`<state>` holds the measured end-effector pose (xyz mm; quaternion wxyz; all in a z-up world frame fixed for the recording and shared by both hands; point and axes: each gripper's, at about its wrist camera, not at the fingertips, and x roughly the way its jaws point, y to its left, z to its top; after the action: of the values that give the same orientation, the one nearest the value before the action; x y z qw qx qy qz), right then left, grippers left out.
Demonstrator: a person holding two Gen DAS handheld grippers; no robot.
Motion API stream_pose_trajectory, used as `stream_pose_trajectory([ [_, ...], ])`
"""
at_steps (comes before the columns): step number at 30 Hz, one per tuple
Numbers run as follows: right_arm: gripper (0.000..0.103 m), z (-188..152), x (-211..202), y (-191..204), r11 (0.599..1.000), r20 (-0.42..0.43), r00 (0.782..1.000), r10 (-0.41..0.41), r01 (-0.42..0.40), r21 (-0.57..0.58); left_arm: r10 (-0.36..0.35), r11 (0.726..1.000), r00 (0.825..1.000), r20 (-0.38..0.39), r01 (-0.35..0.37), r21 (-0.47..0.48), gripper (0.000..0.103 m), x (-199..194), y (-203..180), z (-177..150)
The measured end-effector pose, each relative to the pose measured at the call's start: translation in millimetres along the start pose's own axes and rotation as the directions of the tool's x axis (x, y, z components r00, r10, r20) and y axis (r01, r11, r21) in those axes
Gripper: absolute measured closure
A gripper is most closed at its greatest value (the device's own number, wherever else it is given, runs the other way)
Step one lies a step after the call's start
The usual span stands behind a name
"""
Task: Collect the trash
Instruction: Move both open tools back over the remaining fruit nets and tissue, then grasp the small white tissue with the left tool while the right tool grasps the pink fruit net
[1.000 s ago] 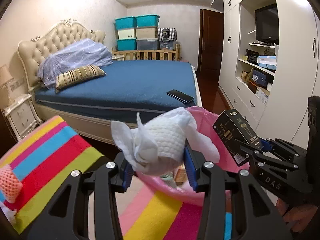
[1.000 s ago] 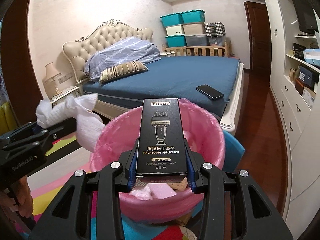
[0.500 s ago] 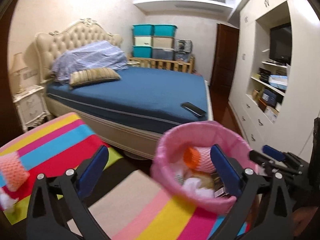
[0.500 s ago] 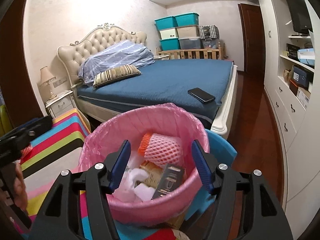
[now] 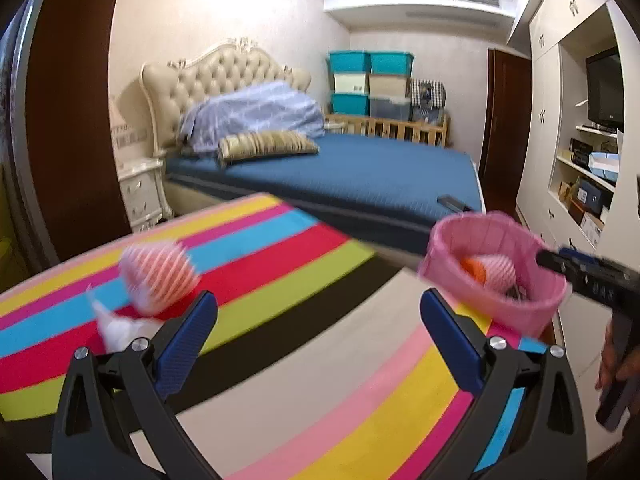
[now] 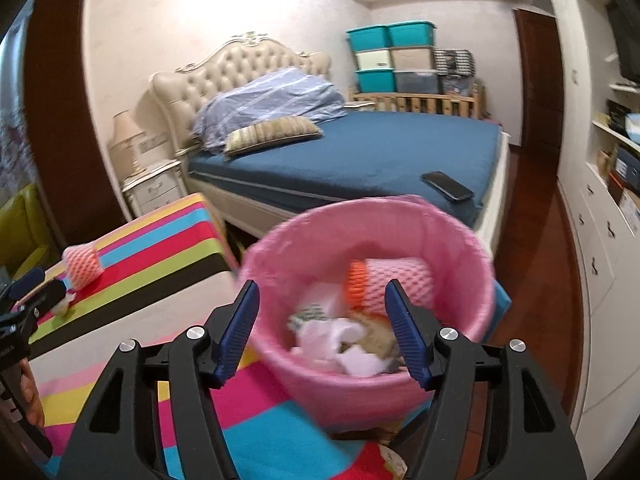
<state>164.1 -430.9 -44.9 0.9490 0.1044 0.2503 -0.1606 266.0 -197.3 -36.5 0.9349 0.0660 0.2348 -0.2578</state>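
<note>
The pink-lined trash bin (image 6: 460, 232) stands past the striped surface's right end and holds an orange-pink foam net (image 6: 396, 280), white tissue (image 6: 332, 332) and other blurred scraps. My right gripper (image 6: 322, 296) hovers before its rim, jaws opening, nothing between them. My left gripper (image 5: 316, 312) is open wide and empty over the striped cloth (image 5: 320, 380). Another foam net (image 5: 158, 276) and a crumpled white tissue (image 5: 120, 328) lie on the cloth just left of its left fingertip. The bin (image 5: 492, 304) and the right gripper (image 5: 588, 276) show at the right of the left wrist view.
A blue bed (image 6: 360, 152) with a black phone (image 6: 446, 186) lies behind the bin. A white nightstand (image 5: 140, 192) stands at the left, white cabinets (image 6: 600, 240) along the right. Something blue (image 6: 502, 300) sticks out beside the bin. A hand (image 5: 616, 364) holds the right gripper.
Both grippers opened: the left let the white tissue go and the right the black box, both now off the jaws. The left then swung left over the striped cloth.
</note>
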Motion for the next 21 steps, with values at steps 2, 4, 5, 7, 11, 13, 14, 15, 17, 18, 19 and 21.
stream_pose_trajectory([
  [2, 0.038, -1.4, 3.1, 17.9, 0.999, -0.014, 0.999, 0.029, -0.029, -0.027, 0.027, 1.0, 0.999, -0.022, -0.027, -0.011, 0.005, -7.2, 15.7, -9.0],
  [4, 0.038, -3.0, 5.9, 34.6, 0.997, -0.029, 0.998, 0.056, -0.057, -0.05, 0.05, 0.998, 0.997, -0.052, -0.052, -0.04, 0.005, -13.7, 35.7, -18.7],
  [5, 0.038, -4.1, 6.5, 41.3, 0.996, -0.034, 0.997, 0.067, -0.069, -0.059, 0.064, 0.996, 0.996, -0.064, -0.067, -0.055, 0.005, -16.0, 45.5, -22.0],
  [7, 0.038, -6.1, 11.2, 60.2, 0.991, -0.054, 0.994, 0.1, -0.104, -0.083, 0.101, 0.991, 0.992, -0.077, -0.108, -0.084, 0.005, -21.9, 63.9, -28.1],
  [11, 0.038, -9.5, 18.7, 99.9, 0.976, -0.085, 0.984, 0.159, -0.17, -0.14, 0.181, 0.975, 0.979, -0.092, -0.191, -0.111, 0.005, -28.5, 90.0, -33.3],
  [13, 0.038, -11.1, 21.7, 118.2, 0.966, -0.097, 0.977, 0.189, -0.203, -0.159, 0.222, 0.964, 0.969, -0.105, -0.234, -0.126, 0.005, -27.4, 104.4, -32.5],
  [14, 0.038, -11.5, 22.5, 124.8, 0.963, -0.1, 0.975, 0.198, -0.212, -0.164, 0.242, 0.956, 0.963, -0.117, -0.257, -0.139, 0.005, -24.8, 115.4, -31.8],
  [15, 0.038, -12.2, 23.5, 132.2, 0.959, -0.106, 0.972, 0.211, -0.227, -0.172, 0.252, 0.952, 0.96, -0.125, -0.269, -0.146, 0.005, -23.4, 121.2, -31.3],
  [17, 0.038, -14.2, 24.4, 142.8, 0.952, -0.112, 0.967, 0.228, -0.246, -0.184, 0.265, 0.944, 0.951, -0.158, -0.29, -0.159, 0.005, -14.0, 136.0, -29.2],
  [18, 0.037, -14.3, 25.5, 147.7, 0.948, -0.117, 0.965, 0.236, -0.255, -0.192, 0.263, 0.943, 0.95, -0.167, -0.289, -0.161, 0.006, -9.5, 138.3, -26.9],
  [19, 0.037, -14.7, 26.3, 151.8, 0.945, -0.122, 0.963, 0.241, -0.262, -0.198, 0.26, 0.944, 0.948, -0.182, -0.289, -0.16, 0.006, -2.7, 143.6, -25.5],
  [21, 0.037, -14.2, 26.5, 157.2, 0.941, -0.126, 0.96, 0.249, -0.271, -0.205, 0.258, 0.944, 0.944, -0.205, -0.291, -0.152, 0.007, 8.7, 147.6, -22.9],
])
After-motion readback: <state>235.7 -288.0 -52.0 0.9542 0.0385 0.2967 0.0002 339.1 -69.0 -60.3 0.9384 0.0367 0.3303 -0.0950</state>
